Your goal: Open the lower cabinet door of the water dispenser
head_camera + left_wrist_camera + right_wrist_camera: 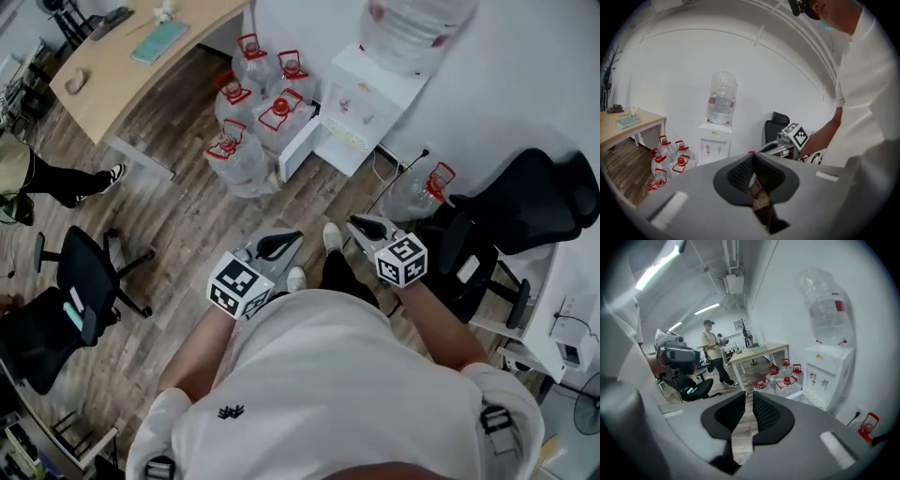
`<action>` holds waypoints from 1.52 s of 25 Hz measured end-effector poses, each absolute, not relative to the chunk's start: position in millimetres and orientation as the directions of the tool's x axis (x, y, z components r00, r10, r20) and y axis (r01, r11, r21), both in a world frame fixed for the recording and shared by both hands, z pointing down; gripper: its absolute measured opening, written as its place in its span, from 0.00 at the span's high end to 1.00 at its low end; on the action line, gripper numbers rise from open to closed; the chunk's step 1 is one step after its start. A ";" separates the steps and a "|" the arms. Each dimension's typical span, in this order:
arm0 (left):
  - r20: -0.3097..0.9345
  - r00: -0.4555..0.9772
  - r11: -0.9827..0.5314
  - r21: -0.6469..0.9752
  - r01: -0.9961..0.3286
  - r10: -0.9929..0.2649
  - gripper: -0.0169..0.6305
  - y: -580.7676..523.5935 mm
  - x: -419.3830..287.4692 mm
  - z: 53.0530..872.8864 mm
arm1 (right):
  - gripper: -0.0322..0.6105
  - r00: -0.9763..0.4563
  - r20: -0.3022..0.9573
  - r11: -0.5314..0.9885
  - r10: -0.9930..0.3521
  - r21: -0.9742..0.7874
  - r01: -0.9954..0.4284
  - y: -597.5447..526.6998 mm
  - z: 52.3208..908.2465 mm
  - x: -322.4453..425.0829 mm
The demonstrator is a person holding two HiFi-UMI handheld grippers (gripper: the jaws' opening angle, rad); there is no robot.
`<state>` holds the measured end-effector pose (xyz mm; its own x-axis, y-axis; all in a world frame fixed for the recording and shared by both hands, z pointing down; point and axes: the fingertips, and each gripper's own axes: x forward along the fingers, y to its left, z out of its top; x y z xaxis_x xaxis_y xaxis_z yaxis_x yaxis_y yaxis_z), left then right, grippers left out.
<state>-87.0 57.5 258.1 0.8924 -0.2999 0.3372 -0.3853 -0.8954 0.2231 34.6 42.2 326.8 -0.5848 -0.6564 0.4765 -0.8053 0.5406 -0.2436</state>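
The white water dispenser (370, 98) stands against the wall with a large clear bottle (412, 28) on top. Its lower cabinet door (298, 147) stands swung out to the left. Both grippers are held up close to my chest, well short of the dispenser. My left gripper (293, 236) has its jaw tips together with nothing between them, as the left gripper view (753, 159) shows. My right gripper (356, 223) has a narrow gap between its pads (749, 404) and holds nothing. The dispenser (829, 371) lies ahead to the right in the right gripper view.
Several clear jugs with red caps (253, 103) crowd the floor left of the dispenser; one more (422, 192) lies to its right. A wooden desk (131, 66) is at back left. Black office chairs (525, 216) (80, 281) flank me. A person (712, 357) stands by the desk.
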 end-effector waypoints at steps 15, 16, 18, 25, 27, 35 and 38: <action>0.342 0.905 -0.904 0.252 -0.346 -0.251 0.89 77.5 -87.0 256.4 | 0.90 -0.522 0.448 0.491 -0.726 -0.195 -0.849 133.1 262.0 41.0; 0.335 0.908 -0.904 0.253 -0.344 -0.252 0.89 78.9 -85.2 255.6 | 0.91 -0.523 0.447 0.494 -0.725 -0.192 -0.848 136.5 261.3 40.9; 0.321 0.911 -0.903 0.254 -0.347 -0.259 0.89 83.3 -82.1 253.5 | 0.92 -0.529 0.448 0.504 -0.721 -0.184 -0.844 143.0 260.1 40.0; 0.346 0.905 -0.904 0.252 -0.345 -0.249 0.89 106.9 -70.4 258.8 | 0.92 -0.539 0.426 0.529 -0.726 -0.155 -0.835 165.1 248.3 45.6; 0.356 0.905 -0.908 0.252 -0.334 -0.234 0.89 117.0 -60.0 260.3 | 0.92 -0.540 0.419 0.531 -0.730 -0.148 -0.834 177.1 246.1 53.2; 0.342 0.927 -0.947 0.216 -0.237 -0.154 0.89 183.9 15.2 235.9 | 0.92 -0.517 0.396 0.490 -0.759 -0.177 -0.854 243.4 239.9 98.9; 0.355 0.923 -0.949 0.210 -0.234 -0.149 0.89 212.0 30.3 234.2 | 0.92 -0.521 0.387 0.487 -0.761 -0.189 -0.853 269.7 241.2 112.3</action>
<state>30.3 212.0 234.2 0.9230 -0.1495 0.3545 -0.2343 -0.9493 0.2098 112.3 269.7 241.2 -0.5208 -0.7610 0.3869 -0.8525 0.4873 -0.1891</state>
